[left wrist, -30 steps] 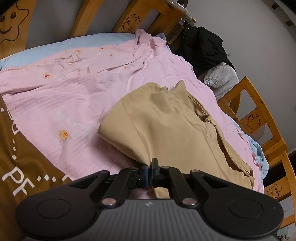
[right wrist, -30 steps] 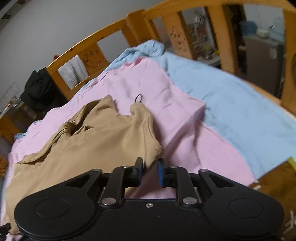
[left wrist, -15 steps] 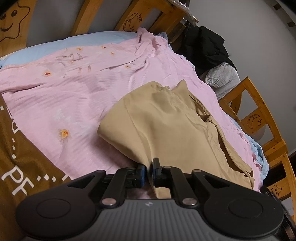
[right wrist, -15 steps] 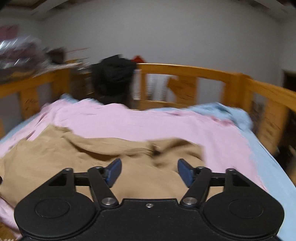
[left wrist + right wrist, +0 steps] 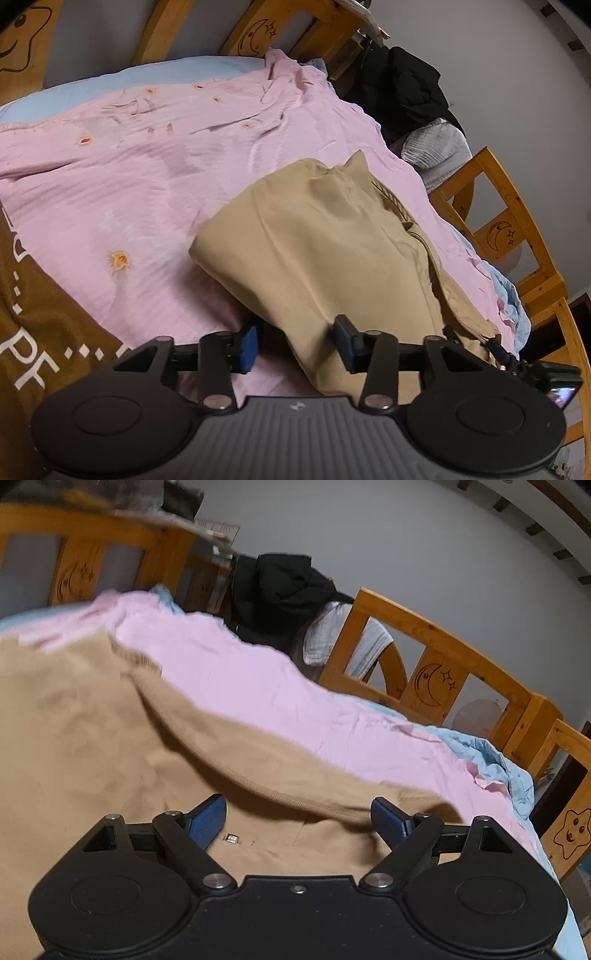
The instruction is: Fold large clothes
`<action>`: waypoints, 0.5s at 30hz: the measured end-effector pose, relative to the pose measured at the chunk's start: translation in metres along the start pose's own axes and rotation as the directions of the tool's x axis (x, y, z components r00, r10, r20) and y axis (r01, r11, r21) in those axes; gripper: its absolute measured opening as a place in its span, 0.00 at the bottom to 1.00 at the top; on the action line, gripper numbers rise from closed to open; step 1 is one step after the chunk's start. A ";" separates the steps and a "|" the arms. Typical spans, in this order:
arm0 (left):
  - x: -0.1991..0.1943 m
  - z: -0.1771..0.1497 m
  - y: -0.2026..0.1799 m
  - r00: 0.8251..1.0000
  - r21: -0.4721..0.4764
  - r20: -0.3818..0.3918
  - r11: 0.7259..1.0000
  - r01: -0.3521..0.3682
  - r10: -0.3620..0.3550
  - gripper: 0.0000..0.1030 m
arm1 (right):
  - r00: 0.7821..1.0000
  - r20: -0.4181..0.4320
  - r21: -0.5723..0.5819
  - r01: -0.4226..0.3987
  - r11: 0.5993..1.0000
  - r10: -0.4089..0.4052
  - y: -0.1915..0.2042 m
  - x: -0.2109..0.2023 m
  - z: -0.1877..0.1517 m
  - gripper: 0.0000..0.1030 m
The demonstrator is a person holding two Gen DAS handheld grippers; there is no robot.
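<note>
Two grippers sit at the near edge of one tan garment (image 5: 332, 251), which lies half folded on the pink sheet (image 5: 129, 177) of the bed, its long axis running from the near side up and away toward the black clothes (image 5: 402, 88) piled by the wooden rail (image 5: 517, 229).

On the left, the left gripper (image 5: 295, 345) points down at the garment's near left part. Its fingers (image 5: 248, 347) are parting, about half wide, and a loose flap of the tan cloth hangs between them without being pinched. The folded left edge lies just beyond and to the left of the fingers, over the pink sheet.

On the right, the right gripper (image 5: 299, 821) hovers low over the garment's right part, its fingers (image 5: 207, 819) spreading wide with only flat cloth beneath them and nothing clamped. A raised fold of the tan garment (image 5: 258, 760) runs across just ahead of the fingers, from upper left down to lower right, with a small metal snap (image 5: 232, 837) close to the left finger.

My judgement: both hands are about equally near; the next grasp depends on that ridge ahead of the right fingers.
</note>
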State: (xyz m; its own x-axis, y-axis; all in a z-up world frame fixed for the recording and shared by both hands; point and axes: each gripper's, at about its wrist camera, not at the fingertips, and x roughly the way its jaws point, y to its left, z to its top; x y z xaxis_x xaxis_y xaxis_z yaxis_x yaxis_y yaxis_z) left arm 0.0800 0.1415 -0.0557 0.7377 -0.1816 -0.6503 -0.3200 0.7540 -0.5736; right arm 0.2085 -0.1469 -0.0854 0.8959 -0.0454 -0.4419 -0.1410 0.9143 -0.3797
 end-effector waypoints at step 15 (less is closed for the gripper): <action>-0.008 -0.007 -0.012 0.999 0.035 0.025 0.998 0.047 -0.048 0.92 | 0.993 0.078 0.046 -0.090 0.995 0.086 -0.022 -0.035 -0.001 0.92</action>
State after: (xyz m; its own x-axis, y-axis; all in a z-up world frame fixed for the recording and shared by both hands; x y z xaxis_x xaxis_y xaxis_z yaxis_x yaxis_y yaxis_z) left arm 0.0739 0.1297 -0.0473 0.7667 -0.2014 -0.6096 -0.2639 0.7667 -0.5853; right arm 0.1799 -0.1661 -0.0629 0.9106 0.0655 -0.4081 -0.2017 0.9322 -0.3004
